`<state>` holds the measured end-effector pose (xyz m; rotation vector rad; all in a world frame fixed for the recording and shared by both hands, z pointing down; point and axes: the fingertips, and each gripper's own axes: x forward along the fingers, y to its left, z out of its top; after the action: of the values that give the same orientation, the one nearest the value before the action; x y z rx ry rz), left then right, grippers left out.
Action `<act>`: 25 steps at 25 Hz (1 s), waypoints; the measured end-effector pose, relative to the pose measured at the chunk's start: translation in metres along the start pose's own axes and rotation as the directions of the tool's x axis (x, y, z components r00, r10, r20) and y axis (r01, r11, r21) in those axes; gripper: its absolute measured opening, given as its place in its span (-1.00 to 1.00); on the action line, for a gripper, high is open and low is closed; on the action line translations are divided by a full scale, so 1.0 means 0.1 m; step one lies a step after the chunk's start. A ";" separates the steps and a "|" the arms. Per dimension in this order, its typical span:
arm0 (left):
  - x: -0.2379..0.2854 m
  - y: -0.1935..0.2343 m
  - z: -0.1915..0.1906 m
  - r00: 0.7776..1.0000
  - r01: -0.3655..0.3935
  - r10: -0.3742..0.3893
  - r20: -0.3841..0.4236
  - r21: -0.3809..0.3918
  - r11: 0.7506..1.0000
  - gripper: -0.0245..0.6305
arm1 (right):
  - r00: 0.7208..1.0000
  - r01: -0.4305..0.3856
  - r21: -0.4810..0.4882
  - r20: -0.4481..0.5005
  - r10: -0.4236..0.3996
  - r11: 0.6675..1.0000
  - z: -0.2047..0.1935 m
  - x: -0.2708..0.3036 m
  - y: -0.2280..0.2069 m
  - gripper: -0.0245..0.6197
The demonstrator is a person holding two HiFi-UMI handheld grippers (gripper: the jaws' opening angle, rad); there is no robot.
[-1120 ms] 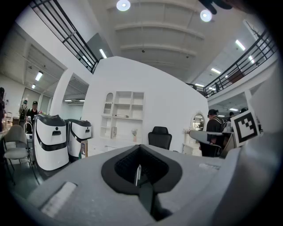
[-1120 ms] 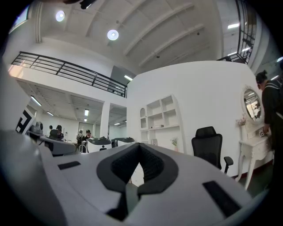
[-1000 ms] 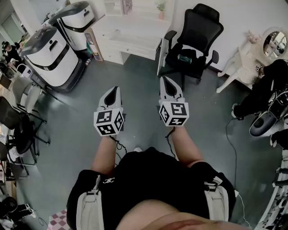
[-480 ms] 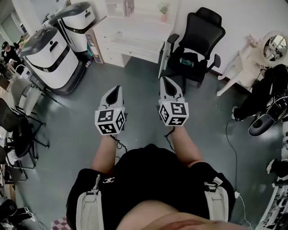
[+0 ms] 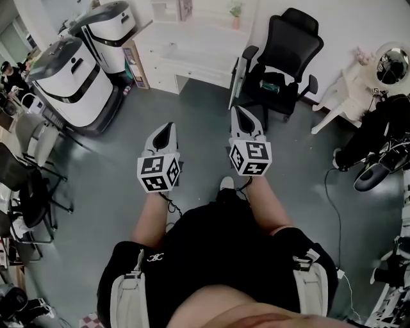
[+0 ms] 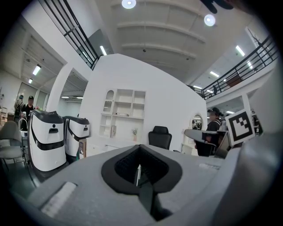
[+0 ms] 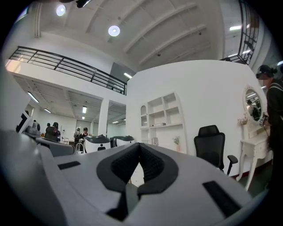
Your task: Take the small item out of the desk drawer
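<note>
Drawer fronts (image 5: 200,70) sit along the near edge of the white counter (image 5: 192,45) at the far side of the room, well apart from both tools, and from here they look pushed in; the small item itself cannot be made out in any view. The left hand-held gripper (image 5: 164,134) is held out over the grey floor (image 5: 109,186) with its jaws brought together, only a hairline slit between the dark pads and nothing in it. The right hand-held gripper (image 5: 242,123) is level with it, just to its right, jaws likewise closed and empty, its tip pointing toward the far right end of the counter. Each carries its marker cube close to the person's forearm, and a light shoe (image 5: 227,184) shows on the floor between the two arms. Beyond the right gripper, a black office chair (image 5: 282,57) stands just beside the counter's right end, turned partly away from it. White shelving (image 6: 121,112) rises behind the counter, with a small potted plant (image 5: 236,9) on it. At the far left stand two white-and-black machines (image 5: 77,77), one behind the other. Folding chairs (image 5: 25,179) line the left edge, and a white vanity with a round mirror (image 5: 391,61) stands at the far right.
</note>
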<state>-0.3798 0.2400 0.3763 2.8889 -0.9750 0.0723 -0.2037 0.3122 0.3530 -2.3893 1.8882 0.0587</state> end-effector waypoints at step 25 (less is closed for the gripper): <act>2.10 0.42 0.07 0.999 -0.015 0.017 -0.049 0.038 0.999 -0.88 | 1.000 -0.009 0.047 -0.023 0.010 0.999 -0.24 1.99 -1.02 -0.93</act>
<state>-0.2387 0.0794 0.3879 2.8982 -0.9990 0.1641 -0.0590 0.1406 0.3639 -2.3607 1.8896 -0.0123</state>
